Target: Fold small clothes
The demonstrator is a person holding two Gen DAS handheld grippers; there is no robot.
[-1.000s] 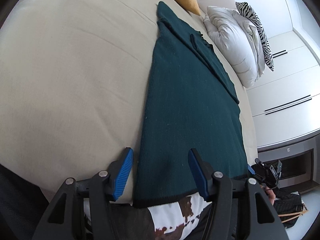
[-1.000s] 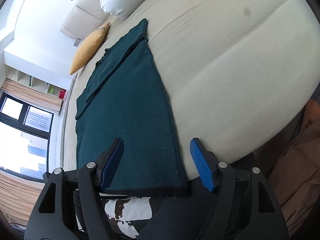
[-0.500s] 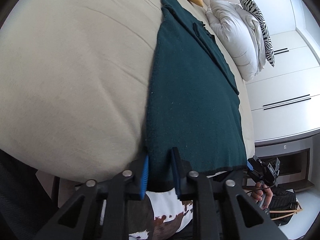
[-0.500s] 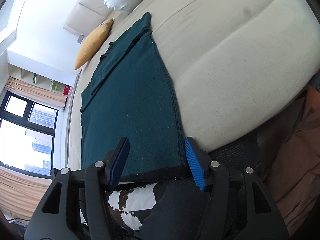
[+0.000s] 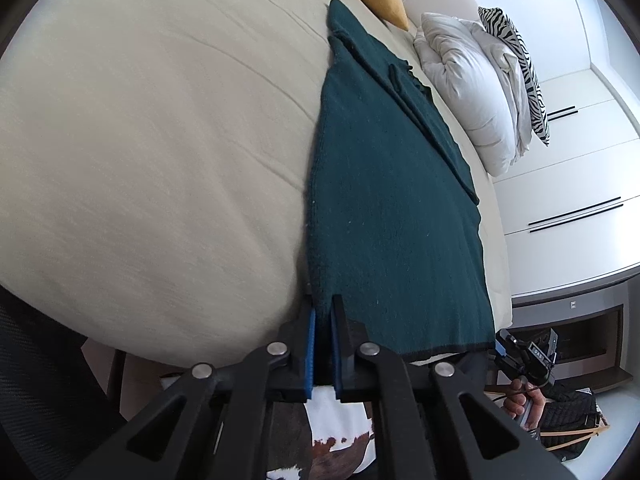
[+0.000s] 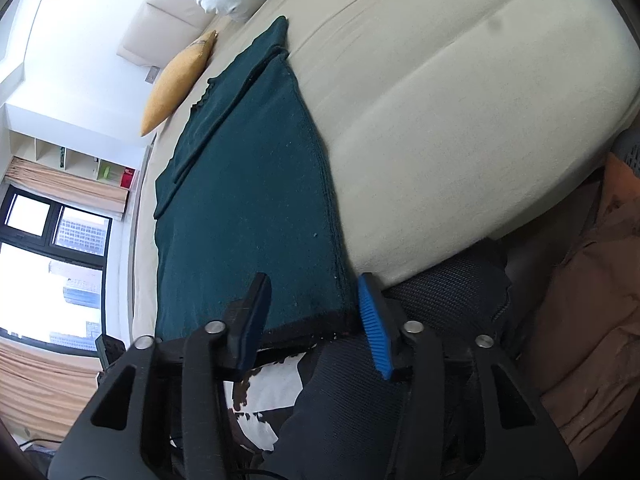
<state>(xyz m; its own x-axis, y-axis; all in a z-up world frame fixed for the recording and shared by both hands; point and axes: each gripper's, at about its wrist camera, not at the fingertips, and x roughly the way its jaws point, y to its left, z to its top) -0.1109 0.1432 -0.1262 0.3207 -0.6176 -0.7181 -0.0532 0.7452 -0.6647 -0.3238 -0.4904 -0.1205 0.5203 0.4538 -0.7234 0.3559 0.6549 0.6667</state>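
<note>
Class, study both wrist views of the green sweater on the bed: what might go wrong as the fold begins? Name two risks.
1. The left gripper is shut on the dark green sweater at one hem corner, while the right gripper is open around the other corner. Lifting now would likely skew the fold.
2. The hem lies at the bed edge, so the sweater may slide off.

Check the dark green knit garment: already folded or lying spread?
Partly folded: the dark green knit garment lies as a long narrow strip on the beige bed, one layer lapped over along its far side edge.
</note>
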